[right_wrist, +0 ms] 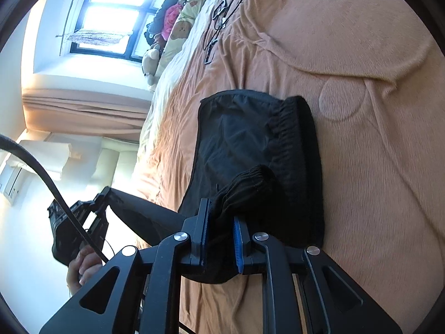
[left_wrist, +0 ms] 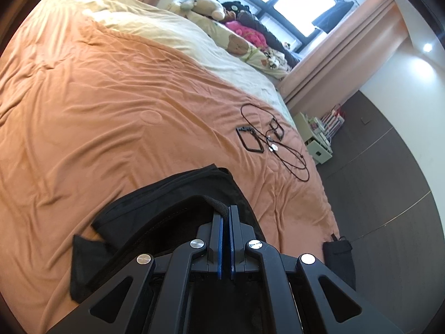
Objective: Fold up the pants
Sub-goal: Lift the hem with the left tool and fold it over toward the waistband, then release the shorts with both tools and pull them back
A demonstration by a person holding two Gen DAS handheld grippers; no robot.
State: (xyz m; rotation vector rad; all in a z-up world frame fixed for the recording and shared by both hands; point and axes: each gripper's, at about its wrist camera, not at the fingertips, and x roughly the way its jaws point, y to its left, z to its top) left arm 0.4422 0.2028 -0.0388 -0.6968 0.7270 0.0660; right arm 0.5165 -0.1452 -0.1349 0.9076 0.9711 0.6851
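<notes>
Our fingers are closed on cloth on both sides: the left gripper [left_wrist: 225, 217] pinches a thin black edge nearly flat, and the right gripper [right_wrist: 221, 222] holds a bunched elastic cuff, jaws a little apart around it. We see one pair of black pants [right_wrist: 250, 144], lying partly folded on the orange bedspread [left_wrist: 111, 97]. We judge them light, limp and slightly slippery, best held at hems or waistband. Also there: one cable [left_wrist: 289, 150] and one small black frame [left_wrist: 250, 140].
</notes>
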